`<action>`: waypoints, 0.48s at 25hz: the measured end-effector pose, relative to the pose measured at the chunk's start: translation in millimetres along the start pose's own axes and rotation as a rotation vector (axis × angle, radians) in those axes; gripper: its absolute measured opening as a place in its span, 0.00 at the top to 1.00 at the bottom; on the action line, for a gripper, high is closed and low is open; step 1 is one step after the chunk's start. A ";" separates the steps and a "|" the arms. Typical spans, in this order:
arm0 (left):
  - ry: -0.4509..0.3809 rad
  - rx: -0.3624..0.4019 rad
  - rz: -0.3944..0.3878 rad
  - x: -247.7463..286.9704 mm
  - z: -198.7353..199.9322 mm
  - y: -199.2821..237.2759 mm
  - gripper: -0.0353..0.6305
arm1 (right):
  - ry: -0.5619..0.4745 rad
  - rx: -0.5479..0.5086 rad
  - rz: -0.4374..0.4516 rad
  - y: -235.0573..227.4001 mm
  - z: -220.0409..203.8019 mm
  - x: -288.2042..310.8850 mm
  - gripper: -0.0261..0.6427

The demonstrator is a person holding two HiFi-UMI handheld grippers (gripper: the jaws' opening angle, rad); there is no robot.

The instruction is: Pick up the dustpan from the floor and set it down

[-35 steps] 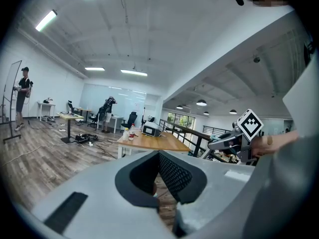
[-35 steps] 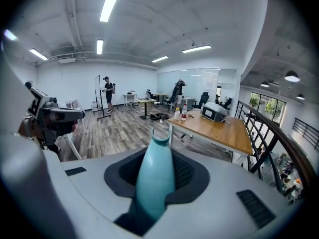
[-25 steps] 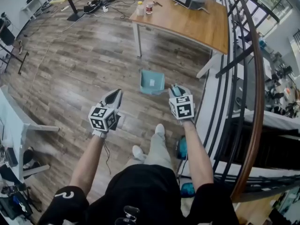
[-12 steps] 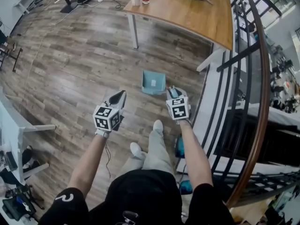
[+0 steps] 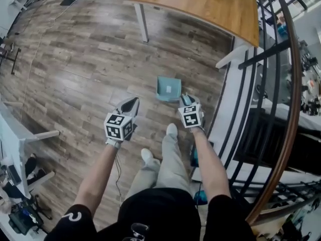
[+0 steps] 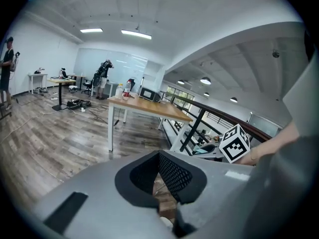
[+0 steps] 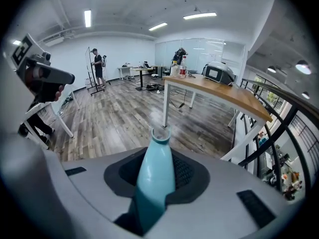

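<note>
Wood-plank floor fills most of the head view. A wooden table on white legs stands at the top, and a dark railing curves down the right side.

- The person stands with both forearms stretched forward. Two light shoes show below the grippers.
- The dustpan, pale teal, sits in front of the right gripper, between that gripper and the table. Its open tray faces up toward the camera.
- No view shows whether the pan rests on the floor or hangs just above it.
- In the right gripper view, the jaws are clamped on a teal handle. It runs out between the black pads and ends in a small ring at the far tip.
- In the head view, a teal piece joins the pan's near edge to this gripper, so the grip is on the dustpan's own handle.
- The left gripper is held to the left of the pan and clear of it.
- In the left gripper view, its pads meet at the tips and nothing sits between them. Only a sliver of floor shows in the gap behind.
- The right gripper's marker cube is visible there, by the railing.
- In the background of the right gripper view, a person stands at the far wall.
</note>
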State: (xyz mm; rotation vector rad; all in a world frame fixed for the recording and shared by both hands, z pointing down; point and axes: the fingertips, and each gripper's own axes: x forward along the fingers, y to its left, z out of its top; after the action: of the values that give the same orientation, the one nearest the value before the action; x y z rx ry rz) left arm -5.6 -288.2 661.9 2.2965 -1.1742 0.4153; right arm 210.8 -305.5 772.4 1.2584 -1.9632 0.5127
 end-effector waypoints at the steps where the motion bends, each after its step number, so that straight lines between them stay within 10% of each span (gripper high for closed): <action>1: 0.006 -0.005 -0.001 3.2 -3.9 2.6 0.95 | 0.009 0.002 -0.001 0.3 -4.2 6.5 0.83; 12: 0.039 -0.065 0.002 24.9 -39.9 38.5 0.95 | 0.067 -0.027 -0.017 6.8 -33.1 73.3 0.83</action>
State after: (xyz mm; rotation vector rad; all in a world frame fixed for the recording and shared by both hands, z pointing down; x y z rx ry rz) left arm -24.0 -300.3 718.5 2.2224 -1.1540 0.4140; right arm 198.6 -324.6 849.8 1.2246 -1.8965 0.5113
